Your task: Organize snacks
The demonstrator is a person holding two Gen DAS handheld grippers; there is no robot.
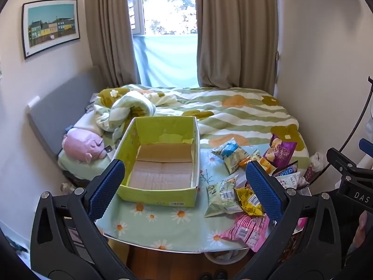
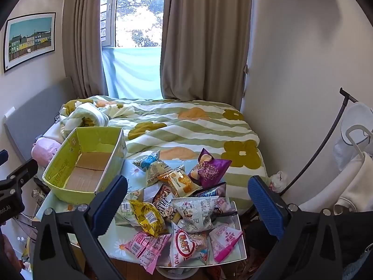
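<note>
An empty yellow-green cardboard box [image 1: 160, 194] stands on the left of a small table with a daisy cloth [image 1: 163, 224]; it also shows in the right wrist view [image 2: 70, 192]. A heap of snack bags lies to its right: a purple bag [image 2: 211, 169], a yellow bag [image 2: 146, 217], a pink bag [image 2: 146, 245], a white and red bag [image 2: 186, 245]. My left gripper [image 1: 184, 186] is open and empty, held above the box's near side. My right gripper [image 2: 186, 206] is open and empty, held above the snack heap.
A bed with a flowered green quilt [image 1: 233, 112] lies behind the table. A pink plush pig [image 1: 84, 147] lies at its left. A clothes rack with white garments [image 2: 354, 182] stands at the right. Curtains and a window are at the back wall.
</note>
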